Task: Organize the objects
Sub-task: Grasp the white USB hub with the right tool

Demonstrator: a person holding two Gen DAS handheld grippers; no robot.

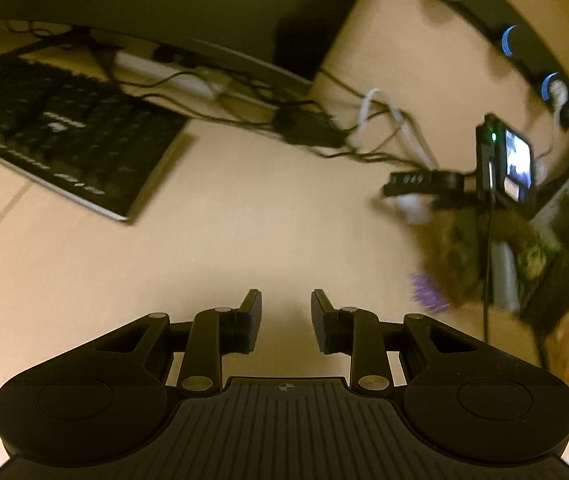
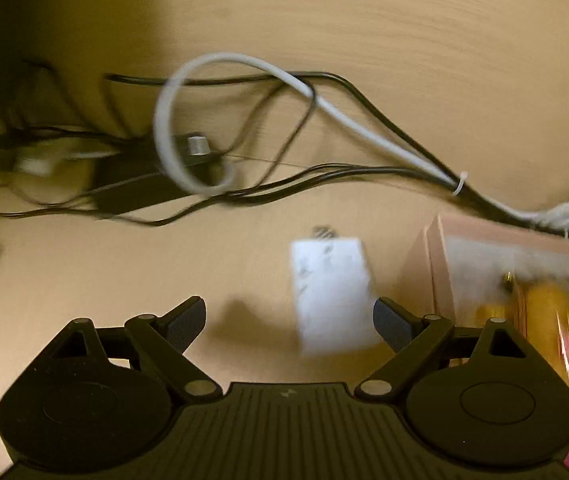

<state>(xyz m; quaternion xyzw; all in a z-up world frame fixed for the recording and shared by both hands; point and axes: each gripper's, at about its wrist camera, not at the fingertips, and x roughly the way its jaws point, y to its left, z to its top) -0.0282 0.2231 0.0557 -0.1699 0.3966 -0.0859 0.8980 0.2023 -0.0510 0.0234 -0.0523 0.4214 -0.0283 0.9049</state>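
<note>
My left gripper (image 1: 286,320) is open and empty above the bare wooden desk (image 1: 244,220). My right gripper (image 2: 289,320) is wide open and empty; it also shows in the left wrist view (image 1: 408,192), blurred. A white paper slip (image 2: 330,294) lies on the desk just beyond my right gripper's right finger. A pink box (image 2: 504,256) with a clear lid holds yellow items at the right. A purple object (image 1: 428,294) shows blurred at the right of the left wrist view.
A black keyboard (image 1: 56,128) lies at the left. A monitor (image 1: 164,8) stands behind it. Tangled black and white cables (image 2: 244,132) and a black adapter (image 2: 140,184) cross the desk. A white power strip (image 1: 172,72) sits under the monitor.
</note>
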